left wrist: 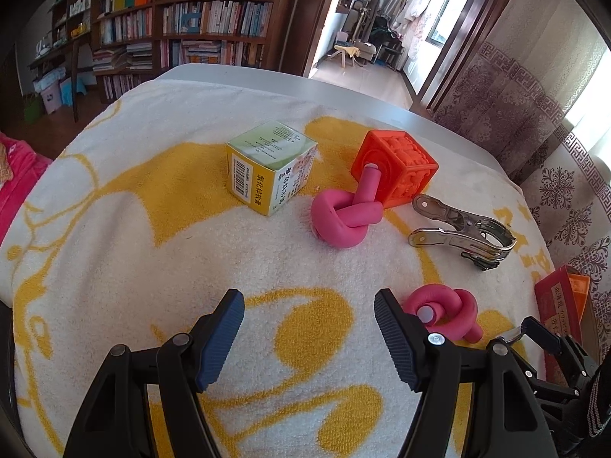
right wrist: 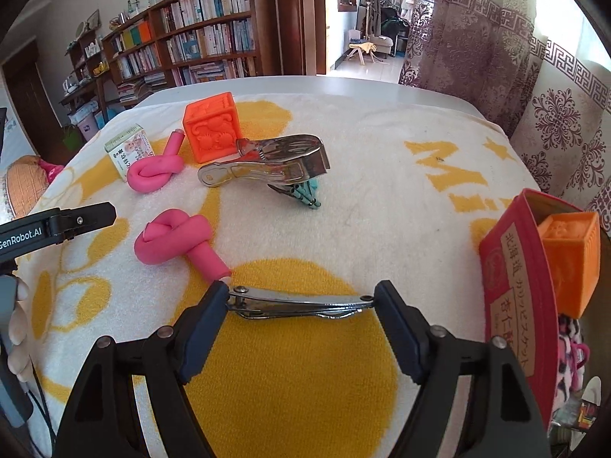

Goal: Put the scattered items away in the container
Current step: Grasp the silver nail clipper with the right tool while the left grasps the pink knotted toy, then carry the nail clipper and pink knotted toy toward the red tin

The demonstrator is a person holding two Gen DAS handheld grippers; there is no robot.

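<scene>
Right wrist view: the right gripper [right wrist: 301,305] grips the nail clipper [right wrist: 299,303] lengthwise between its pads. Keep it level and carry it right, into the red box [right wrist: 511,286].

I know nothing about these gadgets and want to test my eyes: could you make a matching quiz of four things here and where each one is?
Things:
1 nail clipper
2 metal clamp
3 red box
4 small carton

Places:
A holds an orange block
B beside a pink knot
C held between the right gripper fingers
D beside teal pegs

Pairs: 1-C, 2-D, 3-A, 4-B
</scene>
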